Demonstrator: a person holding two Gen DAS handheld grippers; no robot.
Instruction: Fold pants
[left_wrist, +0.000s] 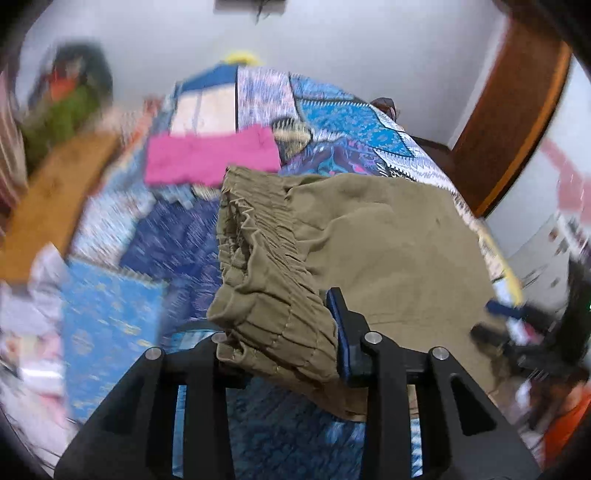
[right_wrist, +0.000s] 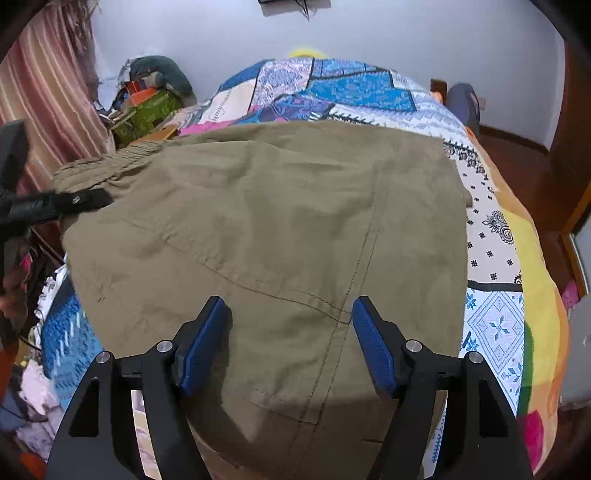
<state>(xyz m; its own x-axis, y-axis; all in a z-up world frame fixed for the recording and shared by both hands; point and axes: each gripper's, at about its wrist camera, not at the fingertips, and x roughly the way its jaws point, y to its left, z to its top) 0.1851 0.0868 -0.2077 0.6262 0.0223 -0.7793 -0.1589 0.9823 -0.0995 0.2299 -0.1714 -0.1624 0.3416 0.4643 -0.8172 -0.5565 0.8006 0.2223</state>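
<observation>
On the patchwork bed: work area
Surface: a blue, white and yellow patchwork quilt (right_wrist: 491, 258) covers the bed; the garment lies on it.
Garment: khaki woven-cotton pants (right_wrist: 280, 221), spread mostly flat across the middle of the quilt, with the gathered elastic waistband (left_wrist: 258, 266) lifted at the left edge.
Handling, judged: light, soft and limp fabric with no stiffness; an unsupported part will sag and drag. The cloth looks matte, so slip between the pads should be low. It is not fragile.
Hold points, judged: the thick waistband gives the firmest grip; stitched seams and outer edges are the next choice. Avoid pinching a single loose layer mid-panel.
Left gripper (left_wrist: 280, 343): clenched on the waistband, which bunches between the two fingers and hides the left one; only the right blue pad (left_wrist: 338, 332) shows. The tool points forward and slightly down along the bed, holding the band raised off the quilt. Blur in the left wrist view suggests motion.
Right gripper (right_wrist: 290, 343): released, jaws wide apart, blue ribbed pads (right_wrist: 203, 347) straddling a vertical seam near the near edge of the pants. It hovers just above the fabric, tilted downward; contact cannot be confirmed.
Nearby item: a pink folded cloth (left_wrist: 210, 158) lies on the quilt beyond the waistband, apart from the pants.
</observation>
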